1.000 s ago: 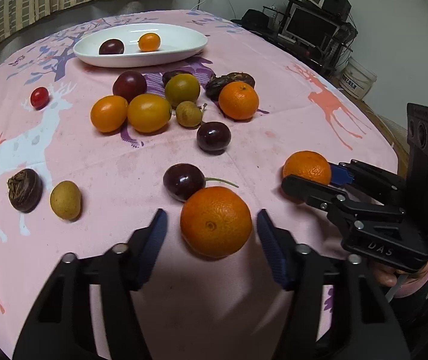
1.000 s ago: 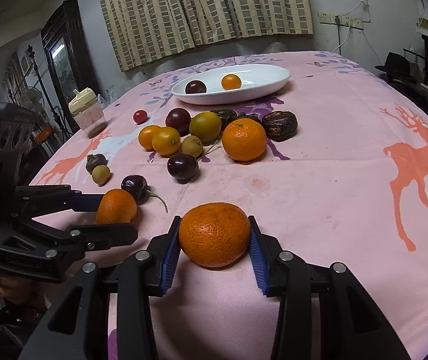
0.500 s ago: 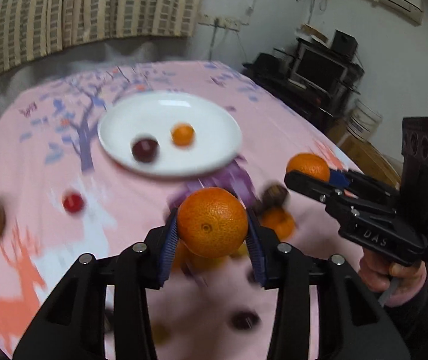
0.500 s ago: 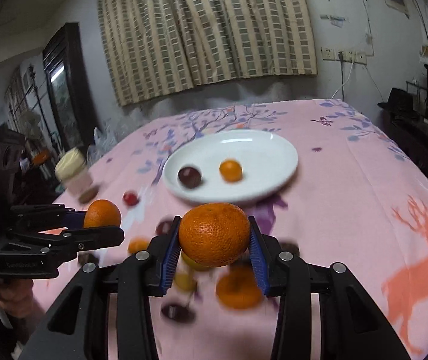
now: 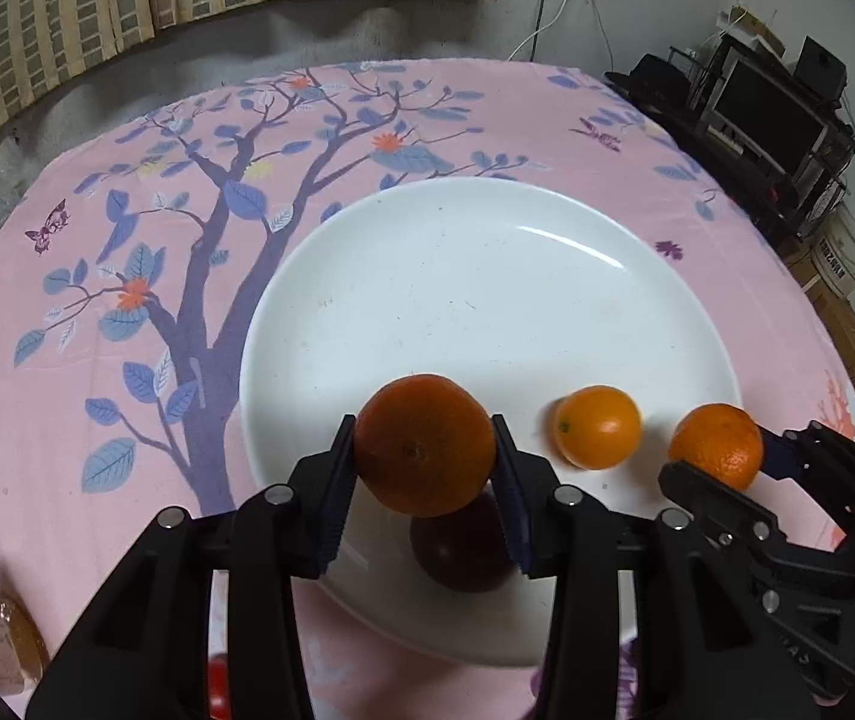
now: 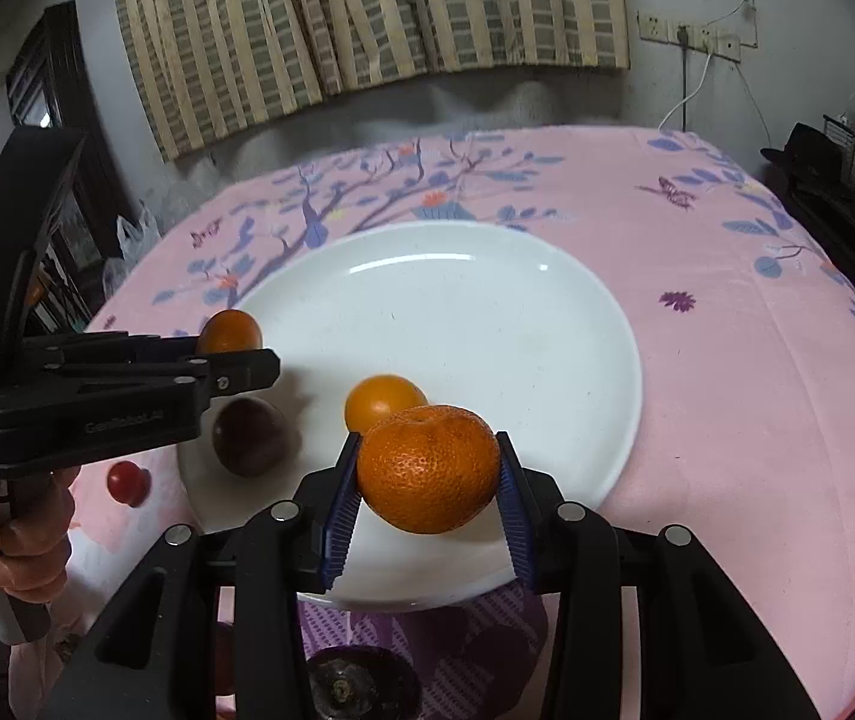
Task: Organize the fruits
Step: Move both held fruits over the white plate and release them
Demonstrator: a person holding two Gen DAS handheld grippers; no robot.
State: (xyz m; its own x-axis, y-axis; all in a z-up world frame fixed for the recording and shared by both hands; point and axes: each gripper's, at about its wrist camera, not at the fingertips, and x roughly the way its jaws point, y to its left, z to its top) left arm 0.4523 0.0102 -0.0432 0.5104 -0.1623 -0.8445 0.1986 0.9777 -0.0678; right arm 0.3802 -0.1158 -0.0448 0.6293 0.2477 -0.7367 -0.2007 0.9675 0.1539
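Since a second ago you have lifted both oranges off the cloth and carried them over the white plate [image 5: 487, 276]. Your left gripper [image 5: 424, 501] clamps one orange [image 5: 424, 444] at lower centre; your right gripper [image 6: 427, 507] pinches the other orange [image 6: 430, 468]. A small orange fruit [image 6: 382, 399] and a dark plum [image 6: 250, 435] already lie on the plate. Neither orange is released yet, and a red fruit [image 6: 127, 480] waits outside, lower left.
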